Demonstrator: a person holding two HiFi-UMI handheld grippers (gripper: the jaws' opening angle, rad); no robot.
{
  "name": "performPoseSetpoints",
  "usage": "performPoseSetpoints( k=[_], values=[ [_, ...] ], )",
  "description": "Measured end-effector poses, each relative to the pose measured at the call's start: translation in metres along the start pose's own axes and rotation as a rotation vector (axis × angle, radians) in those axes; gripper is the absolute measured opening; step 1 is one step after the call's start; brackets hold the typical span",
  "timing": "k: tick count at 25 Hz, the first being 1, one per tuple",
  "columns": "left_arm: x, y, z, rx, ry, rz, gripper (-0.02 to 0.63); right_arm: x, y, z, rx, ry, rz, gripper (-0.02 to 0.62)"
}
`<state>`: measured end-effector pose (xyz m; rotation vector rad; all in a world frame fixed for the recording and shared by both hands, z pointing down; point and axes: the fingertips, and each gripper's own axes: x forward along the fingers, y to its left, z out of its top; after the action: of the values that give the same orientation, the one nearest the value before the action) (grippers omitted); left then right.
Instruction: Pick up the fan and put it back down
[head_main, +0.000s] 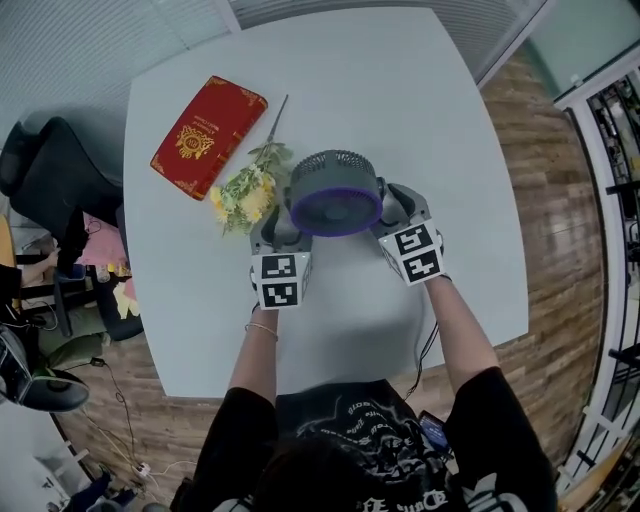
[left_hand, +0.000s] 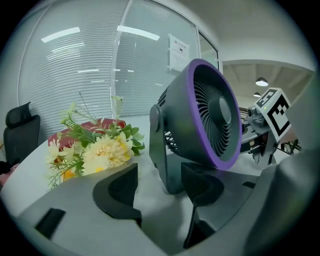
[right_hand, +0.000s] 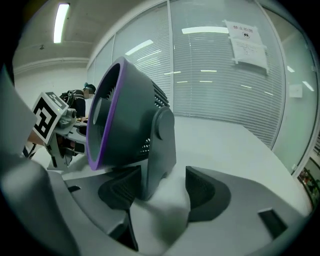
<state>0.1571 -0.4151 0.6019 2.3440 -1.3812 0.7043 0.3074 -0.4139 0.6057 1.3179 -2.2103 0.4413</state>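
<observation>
White rounded table (head_main: 400, 120) w/ grey plastic desk fan, purple front ring (head_main: 335, 192), standing mid-table. Left gripper (head_main: 282, 230) & right gripper (head_main: 398, 208) flank it. Each has jaws spread astride a side strut, pads not clamping, prob. to line up a balanced two-sided lift. Yellow flower bunch (head_main: 248, 190) sits just beside.

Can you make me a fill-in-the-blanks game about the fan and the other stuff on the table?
1. The fan has a ____ ring around its front.
2. The yellow flowers lie between the fan and a ____ book.
3. The left gripper and the right gripper sit with open jaws on either side of the ____.

Missing words: purple; red; fan.
</observation>
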Motion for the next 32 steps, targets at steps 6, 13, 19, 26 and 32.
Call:
performPoseSetpoints(
  k=[6, 13, 19, 26, 32],
  values=[
    [0.013, 0.004, -0.002, 0.027, -0.026, 0.023, 0.281, 0.013, 0.002, 0.004, -0.01, 0.0, 0.044, 0.264],
    [0.018, 0.013, 0.001, 0.045, -0.026, 0.059, 0.186, 0.017, 0.006, 0.002, -0.014, 0.019, 0.059, 0.243],
    [0.019, 0.005, 0.004, 0.098, -0.029, 0.019, 0.092, 0.014, 0.001, 0.001, 0.041, -0.001, 0.033, 0.153],
    [0.019, 0.006, 0.004, 0.075, -0.033, 0.047, 0.08, 0.014, 0.002, 0.001, 0.05, -0.008, 0.023, 0.141],
    [0.009, 0.001, 0.011, 0.051, -0.04, 0.043, 0.078, 0.008, 0.001, 0.006, 0.058, -0.006, 0.035, 0.132]
  ],
)
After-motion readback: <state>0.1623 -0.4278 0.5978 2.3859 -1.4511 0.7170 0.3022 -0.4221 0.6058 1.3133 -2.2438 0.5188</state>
